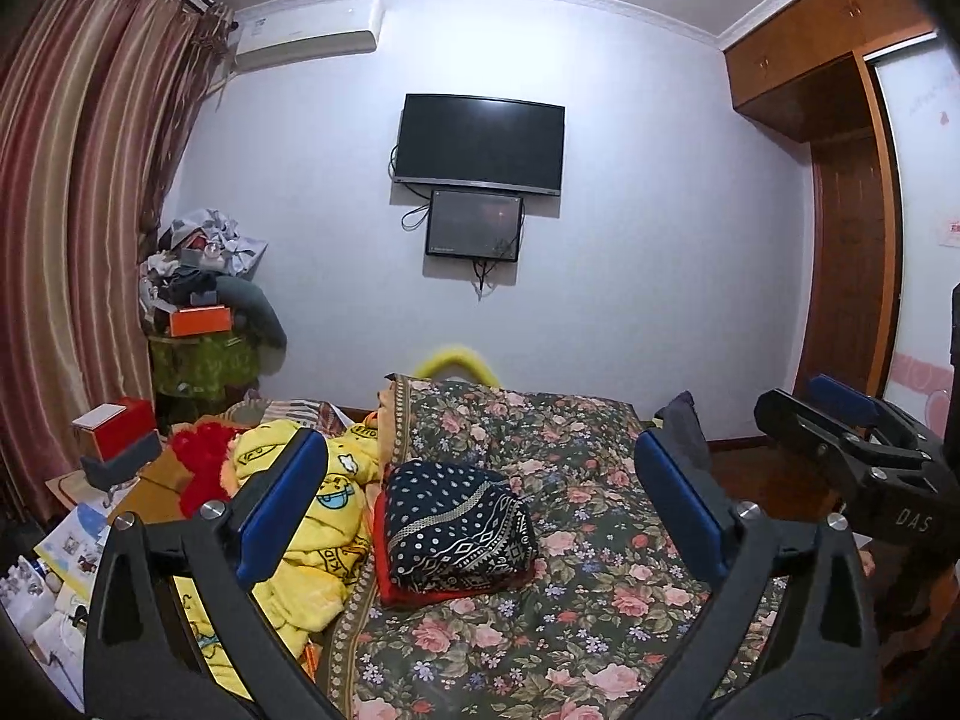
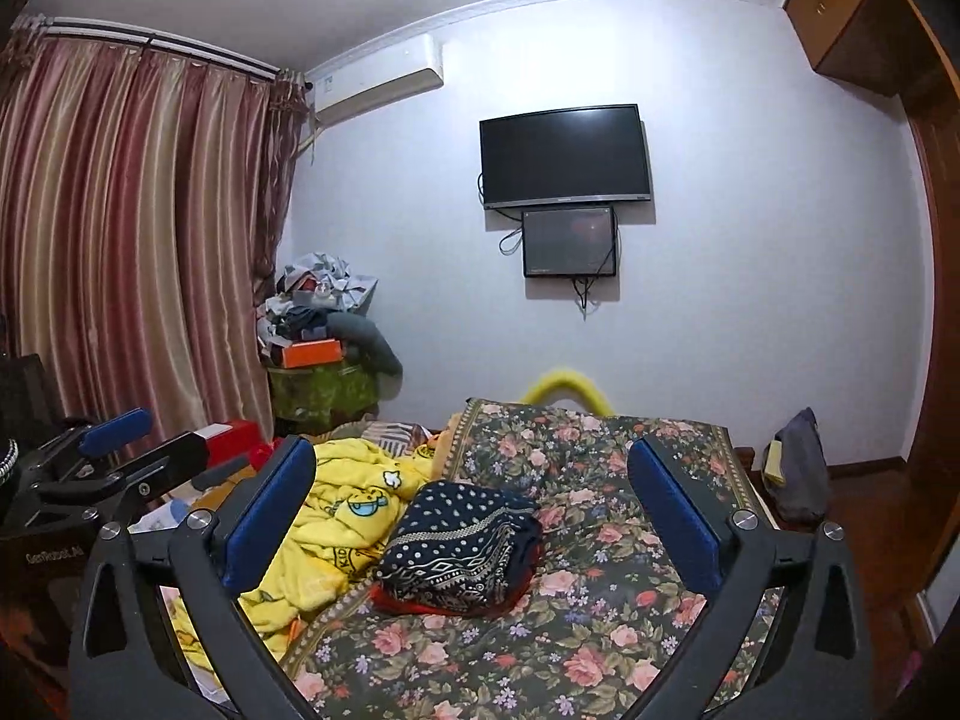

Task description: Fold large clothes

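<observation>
left wrist view: the left gripper [image 1: 474, 504] is held above the bed [image 1: 600, 618] with its fingers [image 1: 282, 504] spread wide and nothing between them. the right gripper [image 2: 471, 504] is likewise raised, its fingers [image 2: 675, 516] parted and empty. a folded dark patterned garment [image 1: 456, 528] is seen resting on a red folded layer [image 1: 414, 594], both on the floral bedcover. just beside this stack, on the curtain side, a crumpled yellow garment [image 1: 318, 534] is heaped unfolded; it is judged to be the next item to fold.

risks: if the yellow garment is pulled by a single layer, the rest can be dragged across the stack and the finished fold disturbed. a pinch on a bunched ridge may gather several layers, so that no edge is found. loose items beyond the yellow garment may be swept off.

limits of view: the yellow garment's near edge is covered by a finger in both views. its collar, sleeves and hem cannot be distinguished. the bed's near end is cut off.
</observation>
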The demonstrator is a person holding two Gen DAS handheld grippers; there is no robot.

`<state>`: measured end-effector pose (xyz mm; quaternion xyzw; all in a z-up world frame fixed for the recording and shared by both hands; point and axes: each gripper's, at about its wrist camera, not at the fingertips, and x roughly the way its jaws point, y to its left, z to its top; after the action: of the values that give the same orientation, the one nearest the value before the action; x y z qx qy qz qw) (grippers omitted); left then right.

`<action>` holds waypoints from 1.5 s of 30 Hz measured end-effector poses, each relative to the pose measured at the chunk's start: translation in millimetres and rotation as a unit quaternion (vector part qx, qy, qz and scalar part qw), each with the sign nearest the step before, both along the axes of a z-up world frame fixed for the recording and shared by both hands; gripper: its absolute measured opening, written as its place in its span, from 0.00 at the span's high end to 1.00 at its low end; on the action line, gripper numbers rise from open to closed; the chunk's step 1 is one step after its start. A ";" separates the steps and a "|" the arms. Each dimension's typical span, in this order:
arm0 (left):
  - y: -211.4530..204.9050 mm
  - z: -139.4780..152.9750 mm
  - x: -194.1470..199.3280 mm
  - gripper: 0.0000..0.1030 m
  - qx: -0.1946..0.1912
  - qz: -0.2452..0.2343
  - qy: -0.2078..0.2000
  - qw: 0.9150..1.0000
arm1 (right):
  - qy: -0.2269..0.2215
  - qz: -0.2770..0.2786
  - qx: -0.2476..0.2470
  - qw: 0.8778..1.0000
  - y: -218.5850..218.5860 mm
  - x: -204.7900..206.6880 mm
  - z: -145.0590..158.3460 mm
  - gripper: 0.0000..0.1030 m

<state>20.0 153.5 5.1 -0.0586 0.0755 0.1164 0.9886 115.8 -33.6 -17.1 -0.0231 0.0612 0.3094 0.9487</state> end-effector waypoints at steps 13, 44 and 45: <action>1.0 -4.9 4.9 0.00 -0.005 0.000 0.010 1.000 | 0.010 0.003 -0.006 1.000 0.2 -1.0 -2.3 0.00; -2.3 -8.3 14.2 0.00 -0.009 -0.010 0.025 1.000 | 0.022 0.000 0.005 1.000 -6.6 2.9 -2.4 0.00; -2.3 -8.2 14.5 0.00 -0.009 -0.012 0.024 1.000 | 0.023 0.000 0.006 1.000 -6.7 3.4 -2.2 0.00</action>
<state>34.5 151.1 -3.1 -0.0640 0.1010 0.1056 0.9872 119.2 -40.3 -19.3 -0.0109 0.0809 0.3103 0.9471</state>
